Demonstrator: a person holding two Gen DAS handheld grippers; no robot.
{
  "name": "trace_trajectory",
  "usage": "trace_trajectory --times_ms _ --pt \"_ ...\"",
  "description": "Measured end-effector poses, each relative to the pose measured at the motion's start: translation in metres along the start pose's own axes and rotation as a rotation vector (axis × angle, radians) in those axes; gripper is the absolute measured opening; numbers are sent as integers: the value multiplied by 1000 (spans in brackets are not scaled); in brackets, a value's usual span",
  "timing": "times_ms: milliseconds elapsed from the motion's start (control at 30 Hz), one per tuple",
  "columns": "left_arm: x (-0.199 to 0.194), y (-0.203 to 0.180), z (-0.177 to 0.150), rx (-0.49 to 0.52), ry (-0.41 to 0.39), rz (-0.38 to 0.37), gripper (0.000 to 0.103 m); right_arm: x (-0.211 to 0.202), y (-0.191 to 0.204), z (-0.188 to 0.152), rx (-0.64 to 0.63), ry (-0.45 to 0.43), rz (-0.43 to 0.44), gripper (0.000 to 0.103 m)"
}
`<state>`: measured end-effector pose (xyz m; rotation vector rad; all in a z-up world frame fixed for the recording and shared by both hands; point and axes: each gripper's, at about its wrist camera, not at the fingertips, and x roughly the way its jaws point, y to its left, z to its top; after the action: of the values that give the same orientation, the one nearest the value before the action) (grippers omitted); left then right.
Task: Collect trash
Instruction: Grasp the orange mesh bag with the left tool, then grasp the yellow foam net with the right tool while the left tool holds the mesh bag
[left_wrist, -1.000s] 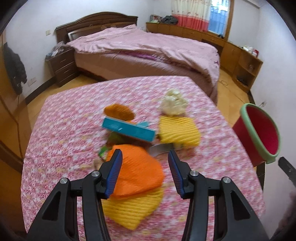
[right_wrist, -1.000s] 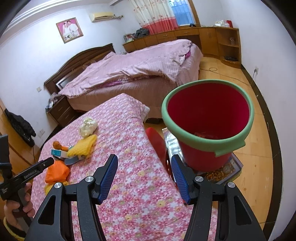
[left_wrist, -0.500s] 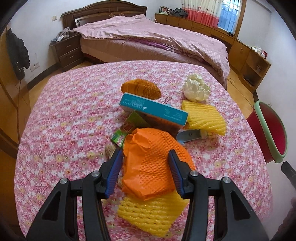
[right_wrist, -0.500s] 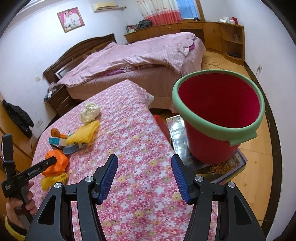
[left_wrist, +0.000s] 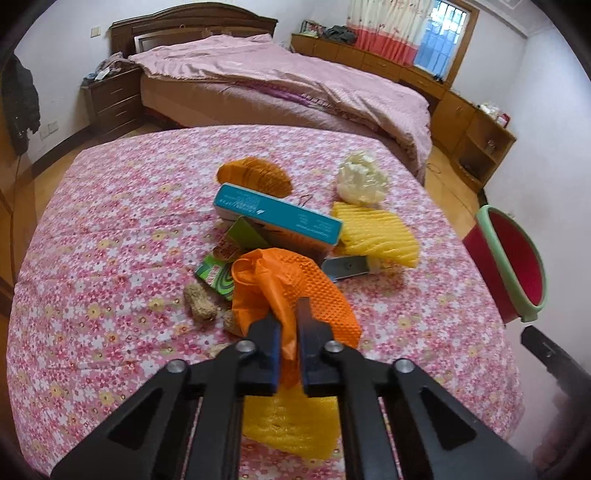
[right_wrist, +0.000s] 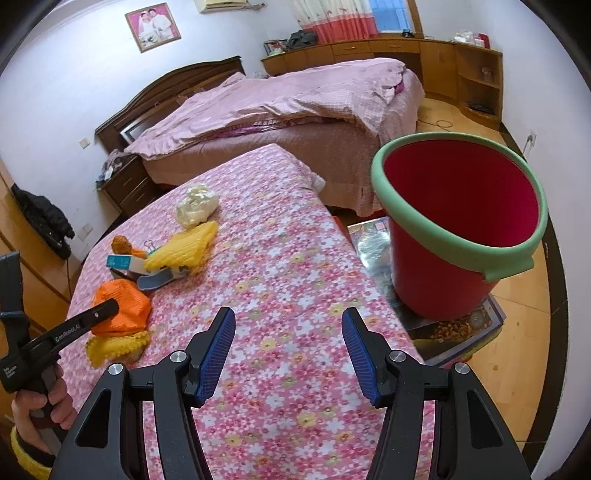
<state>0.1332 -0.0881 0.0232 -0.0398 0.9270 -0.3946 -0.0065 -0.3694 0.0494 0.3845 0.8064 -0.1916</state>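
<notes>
While the left gripper (left_wrist: 289, 325) pinches the orange net (left_wrist: 295, 288) low over the desk (left_wrist: 110, 258), the right gripper (right_wrist: 288, 347) hovers level, jaws spread, holding nothing. Counted on the desk: one orange net, two yellow nets (left_wrist: 373, 232), one teal box (left_wrist: 277, 218), one white wad (left_wrist: 362, 181). One red bucket (right_wrist: 458, 221) stands beside the desk.

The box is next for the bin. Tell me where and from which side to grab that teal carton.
Grip the teal carton across its narrow width near its free left end, coming from above. It is long and slim, lying flat on the pile, and its right end is crowded by the yellow foam net. The left gripper is busy with the orange foam net; the right gripper is open.
</notes>
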Motion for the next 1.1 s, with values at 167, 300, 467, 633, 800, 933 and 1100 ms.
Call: trace_trajectory --times_ms 167,300,467,633,800,933,1100 --pt "-21 4 0 -20 -36 -46 1 -1 14 -1 -31 -3 23 61" --pt "-47 19 4 -62 -89 -59 1 -1 30 0 -66 -5 44 62" --pt "-75 39 6 -116 -146 -37 1 3 56 -1 -122 1 80 62" --pt "-90 59 0 -145 -175 25 1 11 87 -6 -190 25 126 62" --pt "-94 82 -13 -177 -174 88 1 23 118 -14 -254 60 164 62" --pt "-93 100 -26 -204 -164 118 1 35 138 -21 -291 92 184 62" --pt "-91 115 -37 -225 -162 159 1 48 154 -30 -318 132 212 62"
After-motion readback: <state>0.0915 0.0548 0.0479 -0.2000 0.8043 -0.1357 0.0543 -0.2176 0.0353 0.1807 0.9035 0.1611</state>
